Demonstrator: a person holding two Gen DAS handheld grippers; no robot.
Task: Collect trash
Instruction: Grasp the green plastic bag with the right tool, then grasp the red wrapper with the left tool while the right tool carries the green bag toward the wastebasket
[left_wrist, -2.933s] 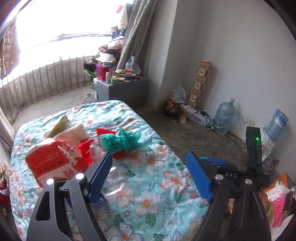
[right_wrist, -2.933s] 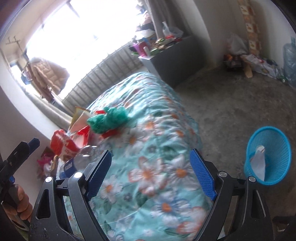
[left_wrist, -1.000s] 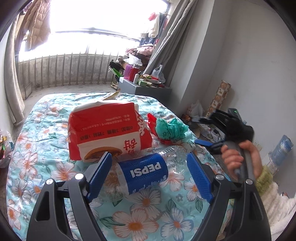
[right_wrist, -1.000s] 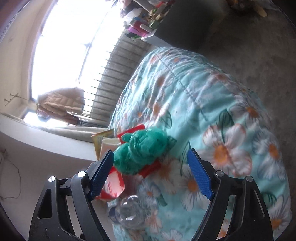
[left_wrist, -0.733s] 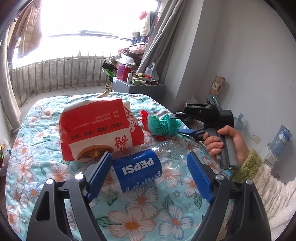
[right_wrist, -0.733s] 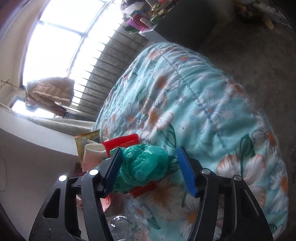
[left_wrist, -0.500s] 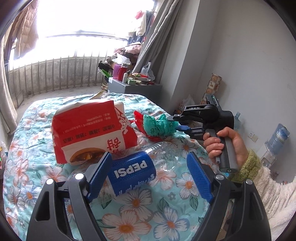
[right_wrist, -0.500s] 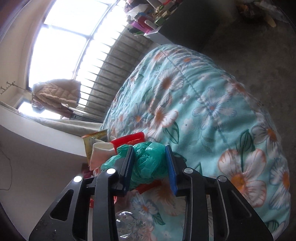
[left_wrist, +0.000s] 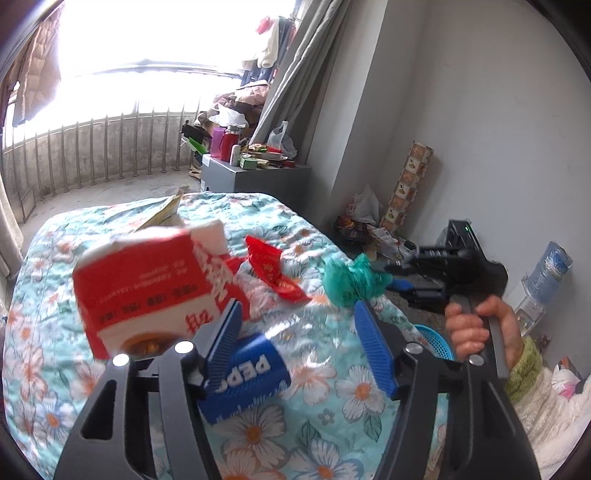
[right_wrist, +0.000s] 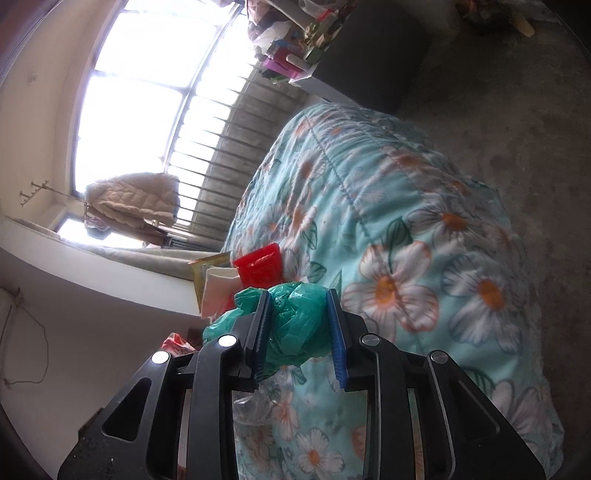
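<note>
A Pepsi bottle (left_wrist: 247, 373) with a blue label and a clear body lies on the flowered bed cover (left_wrist: 332, 406). My left gripper (left_wrist: 299, 332) is over it and its jaws are closing, with the bottle between the pads; a firm press is not visible. Behind it stand a red-and-white box (left_wrist: 147, 284) and a red wrapper (left_wrist: 273, 273). My right gripper (right_wrist: 299, 295) is still closing, and its pads press on a crumpled green plastic bag (right_wrist: 295, 317). In the left wrist view that green bag (left_wrist: 347, 280) hangs at the bed's right edge, with a person's hand (left_wrist: 476, 328) on the handle.
A blue mesh basket (left_wrist: 434, 341) stands on the floor just beyond the bed's right edge. A cluttered grey cabinet (left_wrist: 258, 177) is past the bed's far end. Water jugs (left_wrist: 550, 269) and bags line the right wall. Bare concrete floor (right_wrist: 517, 110) lies beside the bed.
My right gripper's jaws closed on the green bag and carried it right, off the red wrapper to the bed's edge. The left gripper's jaws narrowed around the Pepsi bottle.
</note>
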